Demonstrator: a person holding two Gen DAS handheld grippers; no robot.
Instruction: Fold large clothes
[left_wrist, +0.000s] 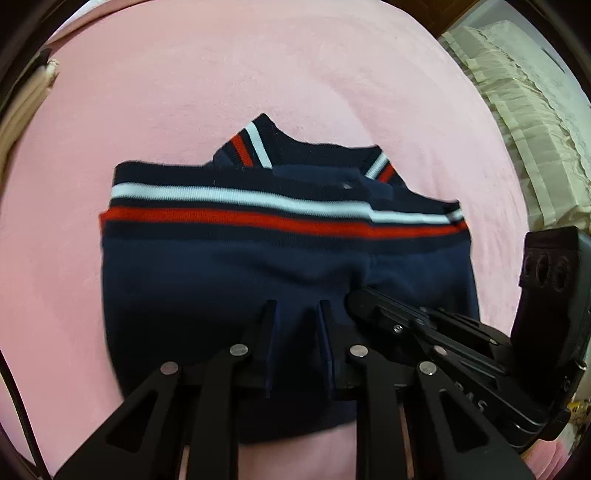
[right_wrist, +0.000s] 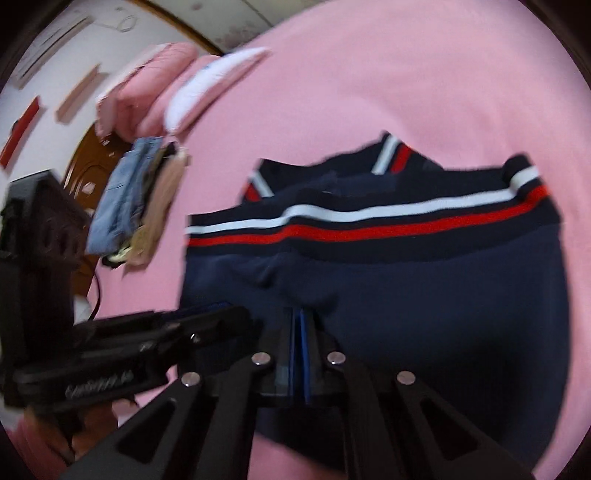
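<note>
A navy sweater (left_wrist: 258, 266) with white and red stripes lies folded flat on the pink bed (left_wrist: 258, 66), striped hem and collar at its far side. My left gripper (left_wrist: 298, 306) hovers over its near half, fingers a little apart, with only navy cloth showing in the gap. The right gripper (left_wrist: 354, 295) comes in from the right, its tip on the cloth where creases gather. In the right wrist view the sweater (right_wrist: 406, 288) fills the middle. There the right gripper (right_wrist: 301, 317) is shut, blue pads together at a small pucker. I cannot tell if it pinches cloth. The left gripper (right_wrist: 236, 314) lies beside it.
A stack of folded clothes (right_wrist: 129, 199) sits on the bed to the left of the sweater, with pink and white pillows (right_wrist: 166, 85) behind it. Cream ruffled bedding (left_wrist: 517, 110) lies off the bed's right edge. Pink sheet (right_wrist: 406, 74) stretches beyond the sweater.
</note>
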